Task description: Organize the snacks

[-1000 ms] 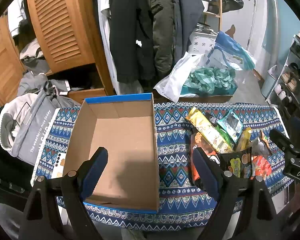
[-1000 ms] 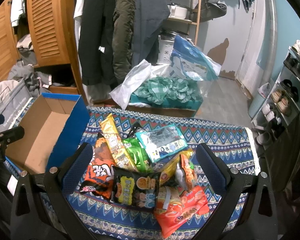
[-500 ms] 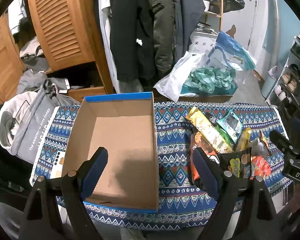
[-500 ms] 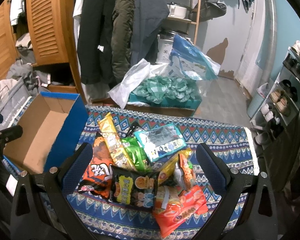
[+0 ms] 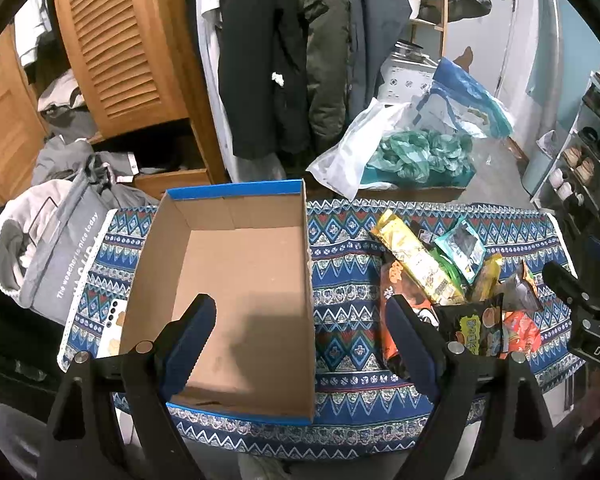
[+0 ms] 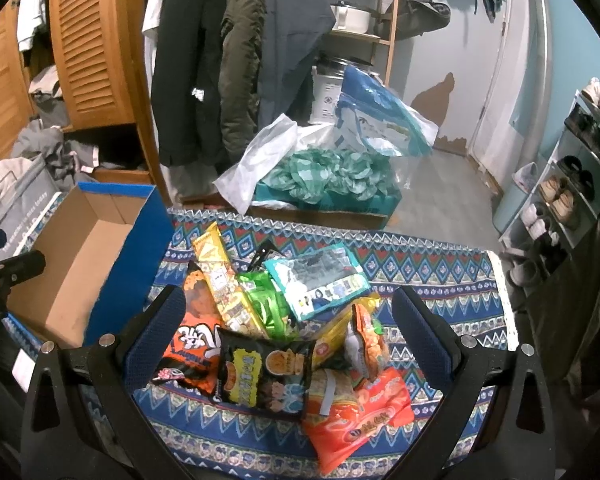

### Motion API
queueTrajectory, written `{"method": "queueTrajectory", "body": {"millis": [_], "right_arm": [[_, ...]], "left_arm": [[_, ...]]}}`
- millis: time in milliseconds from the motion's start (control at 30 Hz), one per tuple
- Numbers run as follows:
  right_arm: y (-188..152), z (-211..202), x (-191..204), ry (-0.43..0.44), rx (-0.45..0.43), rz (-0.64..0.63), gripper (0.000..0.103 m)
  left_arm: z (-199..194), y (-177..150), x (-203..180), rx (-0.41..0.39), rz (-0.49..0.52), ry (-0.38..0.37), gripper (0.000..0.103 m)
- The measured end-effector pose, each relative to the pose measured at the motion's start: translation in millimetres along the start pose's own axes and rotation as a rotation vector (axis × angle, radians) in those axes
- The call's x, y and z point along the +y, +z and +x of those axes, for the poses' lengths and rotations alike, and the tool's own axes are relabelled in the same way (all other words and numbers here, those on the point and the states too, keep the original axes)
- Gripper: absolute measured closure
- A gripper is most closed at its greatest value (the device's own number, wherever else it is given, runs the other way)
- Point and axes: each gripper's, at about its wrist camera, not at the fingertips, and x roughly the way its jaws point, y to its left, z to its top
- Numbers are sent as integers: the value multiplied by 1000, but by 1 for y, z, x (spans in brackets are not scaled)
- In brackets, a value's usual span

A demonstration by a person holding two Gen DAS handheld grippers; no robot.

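- Snack packets [image 6: 276, 328] lie in a loose overlapping heap on the right half of the tabletop [image 5: 340, 288], which is covered by a blue patterned cloth.
- At the heap's near edge sit a black packet [image 6: 266, 376] and an orange-red packet [image 6: 356, 420], the latter closest to the tabletop's front edge.
- An orange packet [image 6: 192, 332] lies on the heap's left side, just beside the box; a long yellow packet [image 6: 220, 280] runs diagonally over it toward the far edge.
- A green packet [image 6: 266, 308] sits mid-heap, partly under a teal packet [image 6: 320, 280] that lies toward the far side.
- The cardboard box [image 5: 236, 292] — blue outside, brown inside — stands open on the left half of the tabletop, nothing visible in it.
- A white phone [image 5: 112, 328] lies at the tabletop's left edge, touching or just beside the box.
- The left gripper [image 5: 300, 340] hovers above the box's near right wall, jaws spread wide, gripping nothing.
- The right gripper [image 6: 288, 336] hangs over the heap, jaws spread wide on either side of it — nothing pinched.
- A grey bag [image 5: 56, 248] sits off the tabletop's left edge.
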Motion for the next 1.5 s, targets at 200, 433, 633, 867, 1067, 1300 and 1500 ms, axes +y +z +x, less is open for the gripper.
{"method": "queueTrajectory", "body": {"millis": [200,433,633,867,1067,1300,1500], "right_arm": [[0,1,-5,-6,2,4,2],[2,2,-24,-56,10,17,2],[5,13,-49,-86,41,43,2],[2,35,-73,-86,107,80,2],[-7,55,-81,-88,156,95,2],[-19,81,-86,-53,228,134,2],[-29,103,-83,-60,278,123,2]], "left_arm": [[5,4,-2,19,3,12,15],[16,11,-12,48,-4,13,15],[31,15,-29,112,4,-18,15],[54,23,-54,181,34,-18,15],[79,26,-64,239,1,-20,15],[110,16,-80,288,-13,-15,15],[141,-3,-86,376,-28,-22,15]]}}
